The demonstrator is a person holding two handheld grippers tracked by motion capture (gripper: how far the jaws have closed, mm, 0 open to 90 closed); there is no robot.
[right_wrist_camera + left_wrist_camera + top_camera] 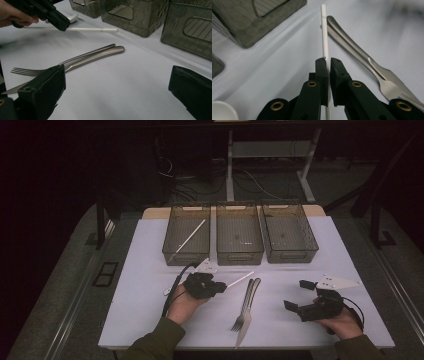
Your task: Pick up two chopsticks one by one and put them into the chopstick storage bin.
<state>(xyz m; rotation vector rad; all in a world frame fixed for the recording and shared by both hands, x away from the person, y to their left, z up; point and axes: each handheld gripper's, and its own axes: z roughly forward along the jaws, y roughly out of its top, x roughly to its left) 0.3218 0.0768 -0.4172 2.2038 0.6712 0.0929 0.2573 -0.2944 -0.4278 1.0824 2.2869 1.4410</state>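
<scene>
My left gripper [221,288] [328,61] is shut on a thin white stick [241,279] [324,37], which points ahead past the jaws, just above the white table [150,265]. A steel fork and knife [247,305] [362,57] [87,58] lie side by side on the table to the right of it. My right gripper [298,295] [117,87] rests at the front right, open, with nothing between its wide-apart jaws. In the right gripper view the left gripper [51,13] holds the stick [87,29] level beyond the cutlery.
Three dark mesh bins [187,235] [239,234] [289,232] stand in a row at the back; the left one holds another white stick [187,240]. A small white object [167,291] [71,17] lies by the left hand. Dark floor surrounds the table.
</scene>
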